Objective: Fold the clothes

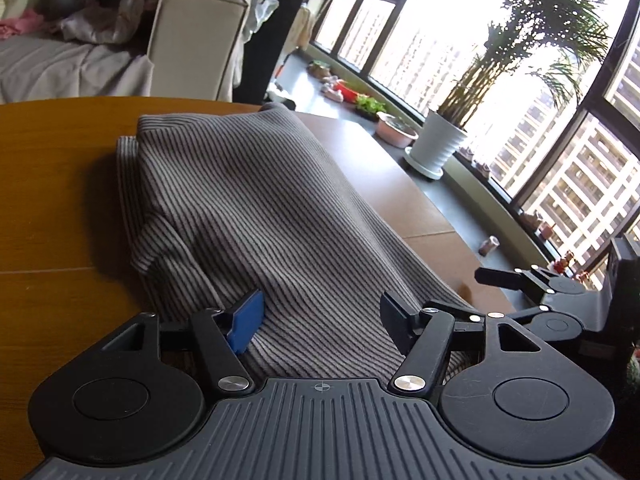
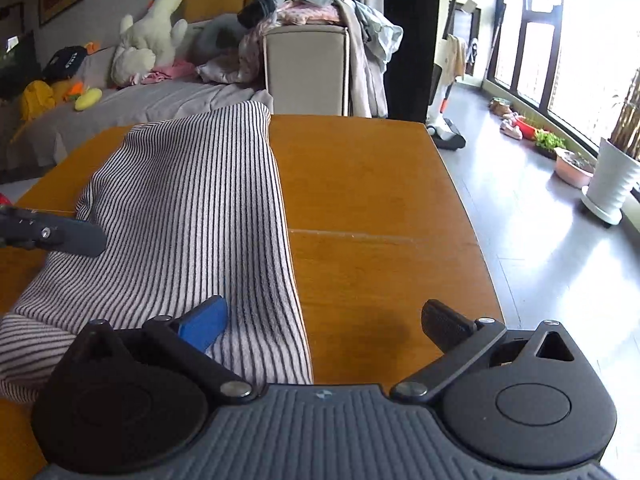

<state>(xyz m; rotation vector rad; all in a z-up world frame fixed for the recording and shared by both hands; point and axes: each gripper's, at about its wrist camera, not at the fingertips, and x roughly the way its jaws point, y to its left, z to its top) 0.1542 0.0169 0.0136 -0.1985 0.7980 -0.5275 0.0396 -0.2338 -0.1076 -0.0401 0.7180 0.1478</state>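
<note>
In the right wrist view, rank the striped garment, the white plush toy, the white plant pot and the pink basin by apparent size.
1. Striped garment, but it lies nearest the camera.
2. White plush toy.
3. White plant pot, partly cut off at the edge.
4. Pink basin.

The garment (image 2: 188,216) lies on the tabletop (image 2: 380,200), stretching ahead of the right tool (image 2: 324,320) toward its left; the left tool (image 1: 320,312) straddles it, sofa (image 2: 152,96) beyond.
</note>
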